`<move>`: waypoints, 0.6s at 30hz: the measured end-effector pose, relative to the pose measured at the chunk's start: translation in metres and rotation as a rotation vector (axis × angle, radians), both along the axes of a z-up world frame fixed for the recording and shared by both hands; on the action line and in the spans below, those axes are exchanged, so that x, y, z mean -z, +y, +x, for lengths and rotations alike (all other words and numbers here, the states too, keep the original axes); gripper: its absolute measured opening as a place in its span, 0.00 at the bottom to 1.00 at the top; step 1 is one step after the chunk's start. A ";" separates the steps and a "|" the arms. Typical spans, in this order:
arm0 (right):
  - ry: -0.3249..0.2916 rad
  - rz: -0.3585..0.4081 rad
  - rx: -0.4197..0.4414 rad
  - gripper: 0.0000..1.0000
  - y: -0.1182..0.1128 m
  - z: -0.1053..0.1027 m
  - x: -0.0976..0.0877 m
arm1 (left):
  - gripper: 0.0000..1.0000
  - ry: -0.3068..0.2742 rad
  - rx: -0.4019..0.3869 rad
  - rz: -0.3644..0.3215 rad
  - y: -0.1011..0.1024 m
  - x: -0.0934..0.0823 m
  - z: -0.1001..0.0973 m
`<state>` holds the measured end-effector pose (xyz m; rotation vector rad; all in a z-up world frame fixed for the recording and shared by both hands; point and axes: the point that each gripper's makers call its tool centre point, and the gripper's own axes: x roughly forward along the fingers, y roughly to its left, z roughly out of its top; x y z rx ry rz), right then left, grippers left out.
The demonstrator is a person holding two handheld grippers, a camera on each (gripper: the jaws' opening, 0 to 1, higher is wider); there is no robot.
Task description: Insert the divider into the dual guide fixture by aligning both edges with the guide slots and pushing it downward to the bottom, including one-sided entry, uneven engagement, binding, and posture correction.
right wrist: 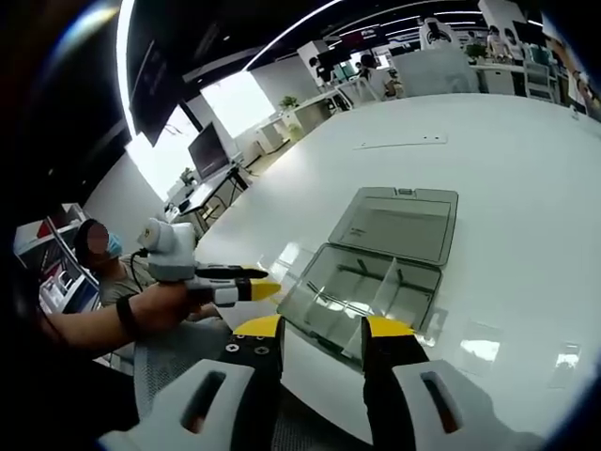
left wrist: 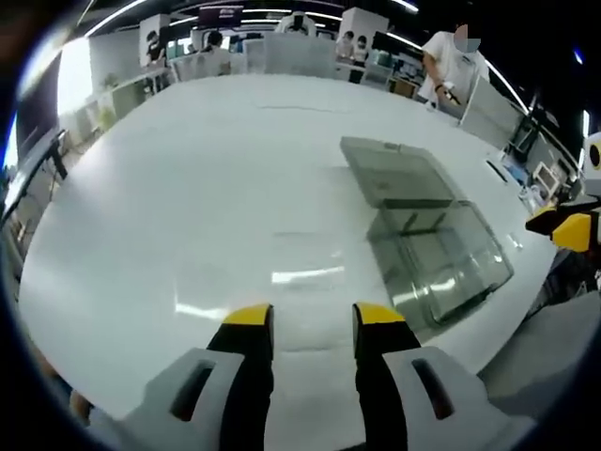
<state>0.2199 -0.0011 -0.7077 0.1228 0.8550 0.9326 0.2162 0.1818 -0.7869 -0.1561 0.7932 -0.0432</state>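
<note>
Your clear plastic organizer box (right wrist: 376, 272) sits lid-open on the white tabletop (left wrist: 188, 188), at one o'clock in the left gripper view. Expect thin, stiff, slippery dividers (right wrist: 387, 279); pinch one by its top edge. Left tongs (left wrist: 313, 317) and right tongs (right wrist: 322, 328) both gape, empty, touching nothing.

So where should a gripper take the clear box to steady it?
Probably the front wall of the clear box, from the table-edge side: the open lid lies flat behind, and that wall faces the right gripper, whose jaws stand open.
</note>
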 end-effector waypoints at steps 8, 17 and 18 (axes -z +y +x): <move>-0.003 0.024 0.005 0.29 0.003 0.001 -0.005 | 0.32 -0.040 -0.002 -0.026 -0.001 -0.014 -0.002; 0.007 0.088 0.009 0.28 0.012 0.002 -0.014 | 0.32 -0.064 0.021 -0.044 -0.011 -0.025 -0.004; 0.008 0.092 0.009 0.28 0.013 0.003 -0.014 | 0.32 -0.064 0.025 -0.045 -0.012 -0.025 -0.004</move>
